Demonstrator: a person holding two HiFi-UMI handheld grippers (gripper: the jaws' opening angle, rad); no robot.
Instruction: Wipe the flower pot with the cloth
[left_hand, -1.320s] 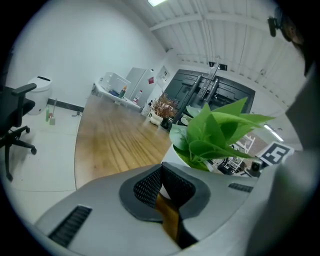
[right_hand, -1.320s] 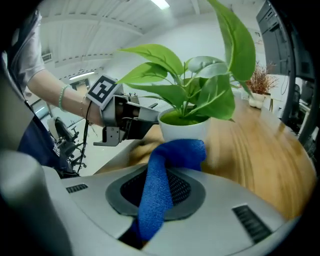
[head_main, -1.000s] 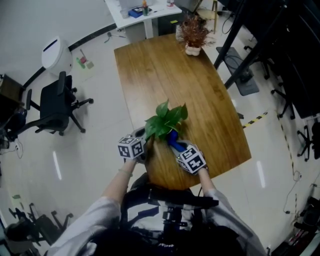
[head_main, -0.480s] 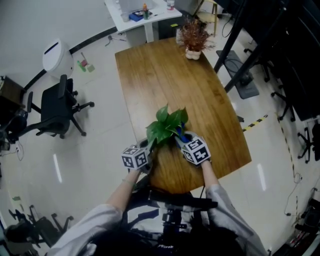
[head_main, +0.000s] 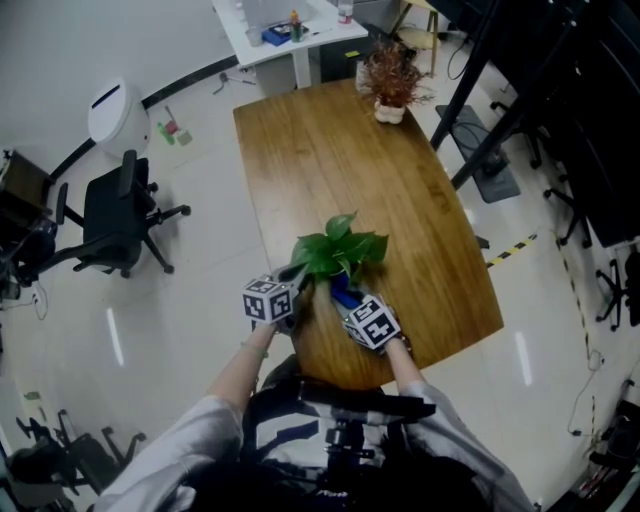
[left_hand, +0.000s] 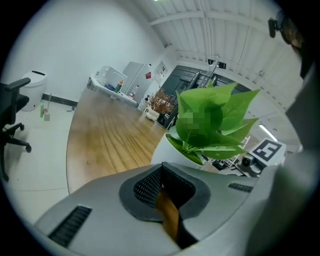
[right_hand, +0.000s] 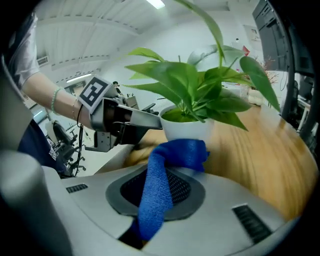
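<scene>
A white flower pot (right_hand: 187, 131) with a green leafy plant (head_main: 335, 252) stands near the front end of the wooden table (head_main: 330, 150). My right gripper (head_main: 352, 303) is shut on a blue cloth (right_hand: 170, 160), whose bunched end presses against the pot's near side. The cloth (head_main: 343, 291) shows just below the leaves in the head view. My left gripper (head_main: 296, 287) is at the pot's left side, jaws shut with nothing between them. The pot (left_hand: 165, 152) sits just beyond its tips (left_hand: 162, 175). In the right gripper view the left gripper (right_hand: 150, 120) reaches the pot's rim.
A dried reddish plant in a small pot (head_main: 390, 85) stands at the table's far end. The table's front edge (head_main: 340, 375) is right by the grippers. A black office chair (head_main: 110, 215) and a white bin (head_main: 110, 110) stand on the floor to the left. A white desk (head_main: 290, 30) is behind.
My right gripper went forward along the pot with the cloth, then drew back toward me. The left gripper shifted slightly and stays by the pot's left side.
</scene>
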